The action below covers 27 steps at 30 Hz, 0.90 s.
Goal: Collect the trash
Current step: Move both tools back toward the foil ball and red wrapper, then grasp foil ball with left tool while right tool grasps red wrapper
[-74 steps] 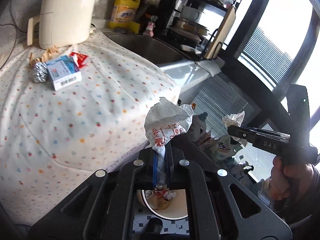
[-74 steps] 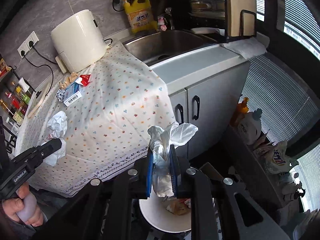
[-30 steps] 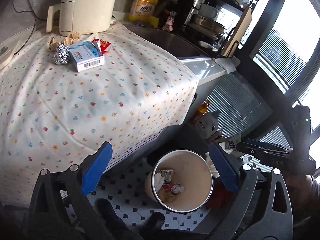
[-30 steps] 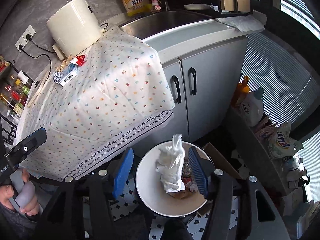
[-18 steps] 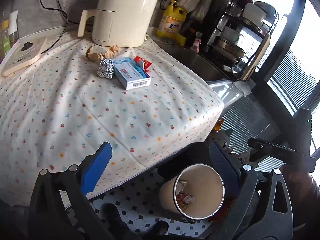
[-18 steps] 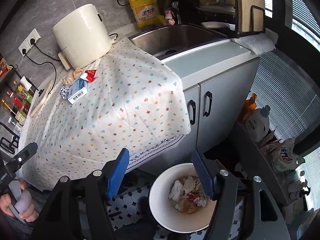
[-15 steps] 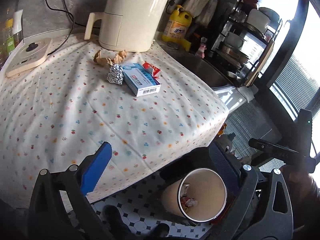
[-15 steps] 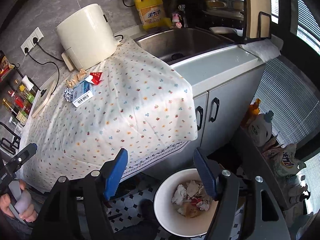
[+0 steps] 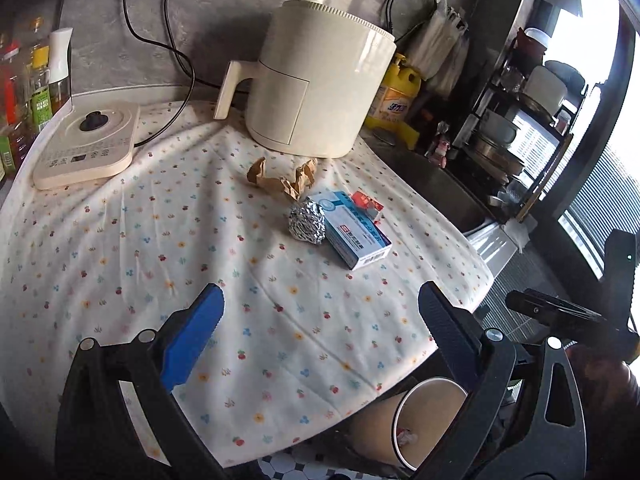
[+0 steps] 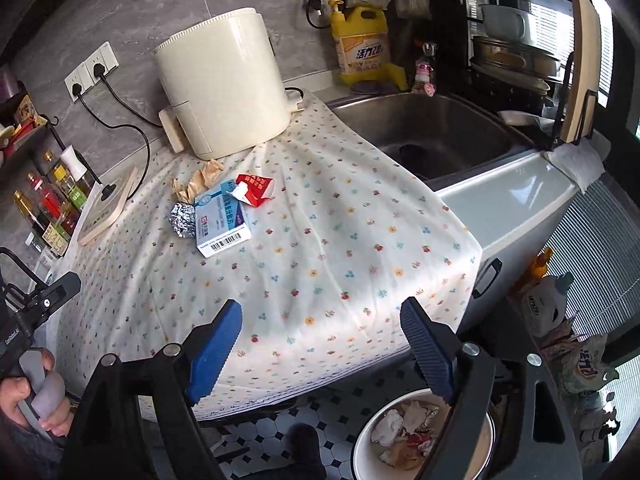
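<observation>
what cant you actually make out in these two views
- Trash bin, left wrist view: mostly hidden by the left gripper finger and tablecloth edge.
- Red packet, left wrist view: partly hidden behind the blue-white box.
- Bin contents, right wrist view: crumpled, too jumbled to identify.
- Box print, both views: too small to read.

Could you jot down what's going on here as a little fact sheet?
Left tool: open, empty, over the table
Right tool: open, empty
Left on tablecloth: foil ball, blue box, red packet, brown paper
How they lie: clustered in front of the cream appliance
Bin: on the floor, holds crumpled trash
</observation>
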### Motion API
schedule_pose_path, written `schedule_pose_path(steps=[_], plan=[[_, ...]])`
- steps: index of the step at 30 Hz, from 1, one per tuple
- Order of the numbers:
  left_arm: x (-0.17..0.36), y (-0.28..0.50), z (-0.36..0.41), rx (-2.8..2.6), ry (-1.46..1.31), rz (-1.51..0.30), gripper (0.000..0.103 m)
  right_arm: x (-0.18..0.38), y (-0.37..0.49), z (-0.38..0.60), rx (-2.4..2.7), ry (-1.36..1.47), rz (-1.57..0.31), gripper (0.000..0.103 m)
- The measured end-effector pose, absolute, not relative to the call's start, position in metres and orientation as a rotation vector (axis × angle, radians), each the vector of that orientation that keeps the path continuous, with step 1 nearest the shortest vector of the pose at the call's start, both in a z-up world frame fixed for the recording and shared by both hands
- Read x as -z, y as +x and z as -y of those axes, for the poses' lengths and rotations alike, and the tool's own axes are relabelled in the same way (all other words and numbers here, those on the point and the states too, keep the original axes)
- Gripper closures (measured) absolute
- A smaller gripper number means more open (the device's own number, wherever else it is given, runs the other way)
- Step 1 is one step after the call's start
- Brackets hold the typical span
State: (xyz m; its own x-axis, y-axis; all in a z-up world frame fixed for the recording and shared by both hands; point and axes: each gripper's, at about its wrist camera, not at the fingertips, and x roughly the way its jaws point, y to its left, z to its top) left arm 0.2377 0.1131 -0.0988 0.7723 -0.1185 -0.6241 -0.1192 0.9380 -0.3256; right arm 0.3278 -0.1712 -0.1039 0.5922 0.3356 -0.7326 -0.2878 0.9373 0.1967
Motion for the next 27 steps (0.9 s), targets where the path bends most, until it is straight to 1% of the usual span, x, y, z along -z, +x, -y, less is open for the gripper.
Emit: schedule_pose_path(steps=[2,3,5,7,10,13,18,23,26,27], plan=[[0.100,0.248,-0.121,0.009,-0.367,-0.696,0.007,0.101,0.331,0.162,-0.361,0.062,-0.857,0.023],[0.100,0.253,-0.124,0.020,-0.369,-0.696,0.010,0.099,0.333,0.158,-0.359,0.063,-0.853,0.023],[0.102,0.264,-0.128,0.041,-0.362,-0.703,0.014,0.098,0.337,0.150,-0.350,0.059,-0.850,0.023],[0.106,0.277,-0.130,0.061,-0.355,-0.716,0.022,0.098,0.341,0.143,-0.340,0.057,-0.853,0.023],[0.114,0.297,-0.133,0.088,-0.358,-0.740,0.030,0.098,0.347,0.132,-0.332,0.047,-0.857,0.028],[0.124,0.316,-0.135,0.116,-0.352,-0.762,0.034,0.100,0.351,0.120,-0.324,0.042,-0.862,0.029],[0.138,0.348,-0.134,0.165,-0.360,-0.789,0.037,0.105,0.356,0.096,-0.330,0.015,-0.880,0.043],[0.153,0.374,-0.132,0.196,-0.368,-0.815,0.041,0.107,0.364,0.084,-0.313,0.004,-0.895,0.048],[0.164,0.387,-0.133,0.213,-0.357,-0.831,0.043,0.107,0.370,0.077,-0.301,-0.006,-0.893,0.050],[0.169,0.391,-0.134,0.218,-0.361,-0.849,0.056,0.107,0.373,0.074,-0.299,-0.010,-0.892,0.050]])
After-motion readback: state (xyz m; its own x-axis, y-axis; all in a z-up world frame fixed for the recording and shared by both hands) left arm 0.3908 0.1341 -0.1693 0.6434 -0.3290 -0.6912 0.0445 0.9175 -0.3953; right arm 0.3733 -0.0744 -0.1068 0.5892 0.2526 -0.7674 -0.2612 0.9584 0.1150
